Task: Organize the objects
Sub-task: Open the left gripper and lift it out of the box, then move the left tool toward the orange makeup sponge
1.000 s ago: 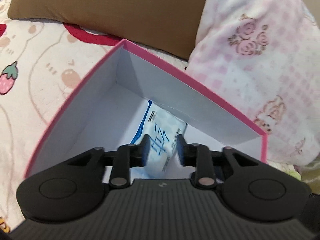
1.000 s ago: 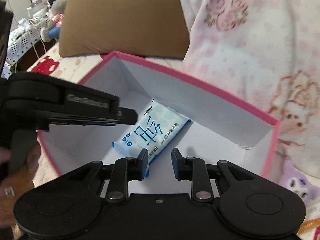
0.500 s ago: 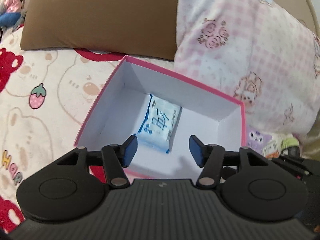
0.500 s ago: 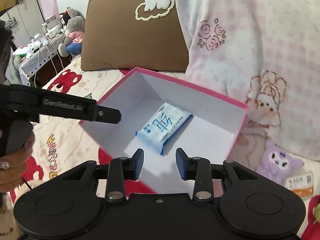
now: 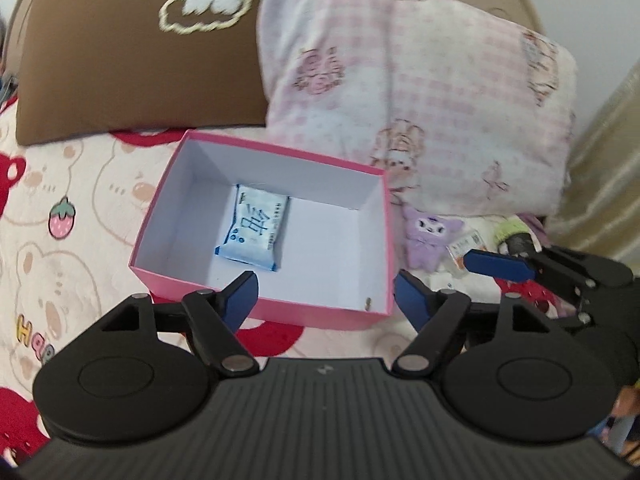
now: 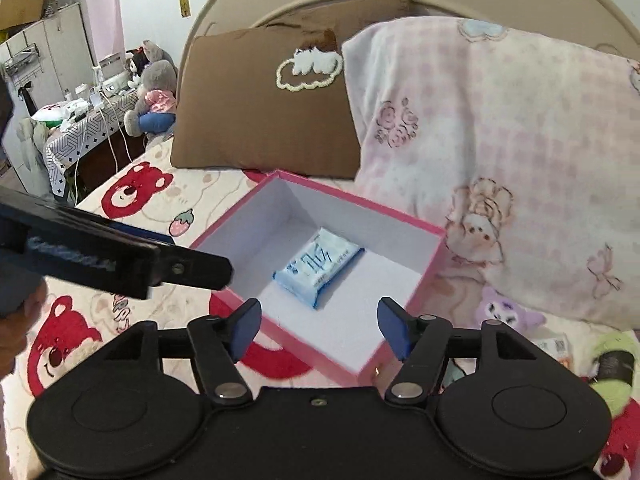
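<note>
A pink box (image 5: pixel 362 166) with a white inside sits open on the bed; its rim (image 6: pixel 408 218) shows in the right wrist view too. A blue-and-white tissue pack (image 5: pixel 256 232) lies flat on the box floor (image 6: pixel 318 268), touched by nothing. My left gripper (image 5: pixel 326 294) hovers above the box's near edge, jaws opening, nothing between them. My right gripper (image 6: pixel 318 326) hangs above the near corner, jaws opening too and empty. The left tool's fingers (image 6: pixel 188 266) cross the right wrist view; the right tool's fingers (image 5: pixel 498 266) show in the left wrist view.
A brown pillow (image 5: pixel 132 76) and a pink checked pillow (image 5: pixel 420 92) lie behind the box. A purple plush toy (image 5: pixel 430 234) and a small packet (image 5: pixel 466 246) rest right of the box, with a green-and-dark item (image 6: pixel 614 358) nearby. A cluttered side table (image 6: pixel 86 120) stands far left.
Both grippers have pulled back and up from inside the box and their jaws have spread. The tissue pack, earlier between the fingertips, now lies alone on the box floor.
</note>
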Available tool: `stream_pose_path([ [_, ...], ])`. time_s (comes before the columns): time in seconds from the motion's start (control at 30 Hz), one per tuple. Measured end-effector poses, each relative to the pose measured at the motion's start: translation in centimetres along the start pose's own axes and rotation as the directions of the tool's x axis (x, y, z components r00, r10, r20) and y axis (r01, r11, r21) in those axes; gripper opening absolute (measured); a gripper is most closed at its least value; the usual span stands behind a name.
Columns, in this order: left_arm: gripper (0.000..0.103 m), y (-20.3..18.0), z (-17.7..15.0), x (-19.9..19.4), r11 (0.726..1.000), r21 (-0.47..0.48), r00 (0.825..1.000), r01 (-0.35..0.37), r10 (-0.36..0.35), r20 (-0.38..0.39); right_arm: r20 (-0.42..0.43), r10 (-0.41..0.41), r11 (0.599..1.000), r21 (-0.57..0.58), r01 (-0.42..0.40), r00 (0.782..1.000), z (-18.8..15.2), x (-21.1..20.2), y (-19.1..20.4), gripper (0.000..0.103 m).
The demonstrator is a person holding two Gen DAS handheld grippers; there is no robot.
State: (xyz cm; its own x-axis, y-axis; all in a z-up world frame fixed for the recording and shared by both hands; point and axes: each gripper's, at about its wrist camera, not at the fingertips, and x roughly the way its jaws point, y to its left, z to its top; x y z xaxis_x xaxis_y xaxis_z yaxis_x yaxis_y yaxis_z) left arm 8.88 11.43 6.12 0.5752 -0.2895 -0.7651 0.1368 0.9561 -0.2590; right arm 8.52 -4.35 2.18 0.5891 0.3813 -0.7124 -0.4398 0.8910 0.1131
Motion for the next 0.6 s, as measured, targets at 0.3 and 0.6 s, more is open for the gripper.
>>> stream_pose_path([
  [0.3, 0.083, -2.3, -1.1, -3.5, 0.995, 0.075, 0.997, -0.06, 0.056, 0.056, -0.02, -0.043, 0.998, 0.041, 0.043, 0.999, -1.8, -3.7, -1.3, 0.07],
  [0.6, 0.086, -5.4, -3.0, -4.1, 0.988, 0.152, 0.999, -0.007, 0.001, 0.04, -0.057, -0.068, 0.997, 0.024, 0.07, 0.996, -4.5, -6.4, -2.1, 0.071],
])
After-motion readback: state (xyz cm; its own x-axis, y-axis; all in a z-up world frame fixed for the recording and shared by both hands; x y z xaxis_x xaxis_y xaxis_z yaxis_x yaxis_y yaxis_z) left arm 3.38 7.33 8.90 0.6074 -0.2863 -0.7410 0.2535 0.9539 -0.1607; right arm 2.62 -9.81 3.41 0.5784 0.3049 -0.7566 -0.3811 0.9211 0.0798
